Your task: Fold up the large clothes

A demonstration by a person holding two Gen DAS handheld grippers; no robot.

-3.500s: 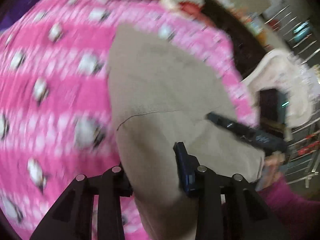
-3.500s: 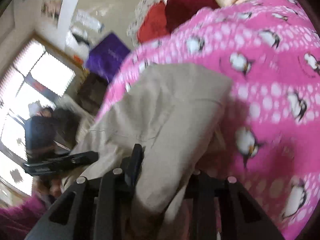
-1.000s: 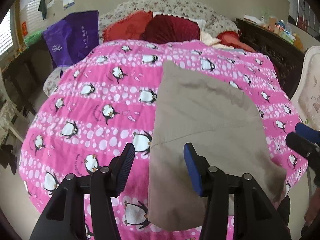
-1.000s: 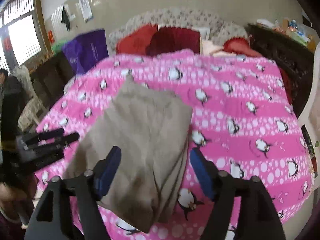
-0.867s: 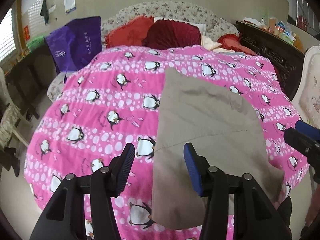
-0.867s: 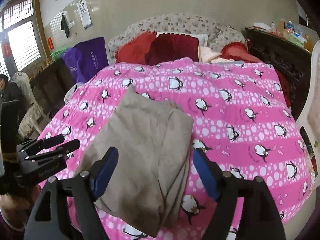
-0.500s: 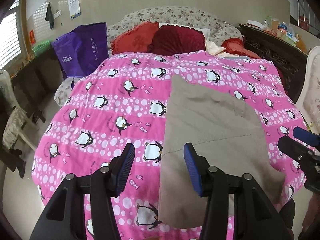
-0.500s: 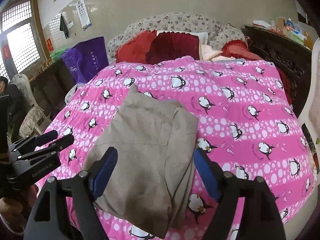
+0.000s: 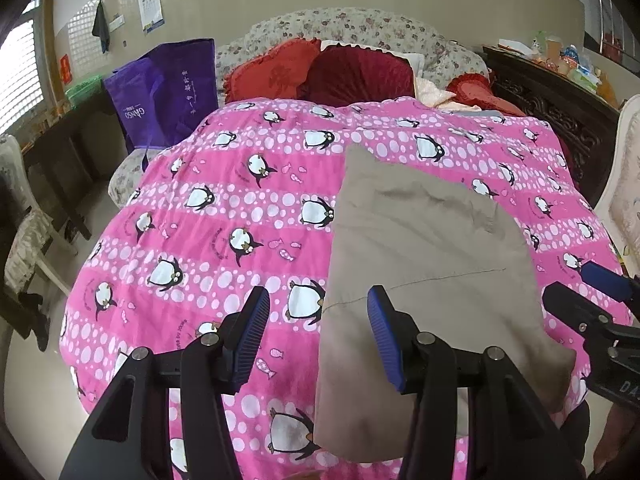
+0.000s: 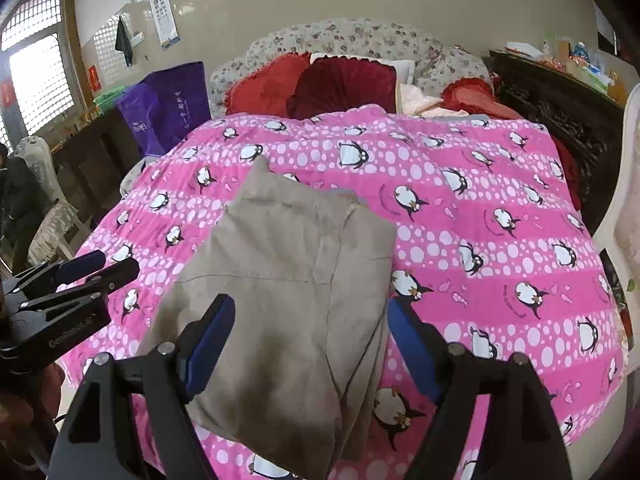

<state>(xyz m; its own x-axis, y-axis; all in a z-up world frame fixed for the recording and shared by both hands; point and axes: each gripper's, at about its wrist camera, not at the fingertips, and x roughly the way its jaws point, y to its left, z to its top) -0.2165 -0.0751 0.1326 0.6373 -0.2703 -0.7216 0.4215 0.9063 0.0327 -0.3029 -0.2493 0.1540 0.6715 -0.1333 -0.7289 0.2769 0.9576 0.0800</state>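
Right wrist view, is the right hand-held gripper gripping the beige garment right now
No, the right hand-held gripper is open above the beige garment, which lies folded on the pink penguin blanket.

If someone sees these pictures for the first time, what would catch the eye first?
Probably the bright pink penguin quilt covering the whole bed. Next, the folded beige garment lying on its near part, with both open tongs, left and right, above it. Red cushions sit at the headboard.

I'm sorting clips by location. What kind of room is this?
A home bedroom, most likely: a bed with a pink penguin quilt, red pillows against a floral headboard, and folded beige clothing on top.
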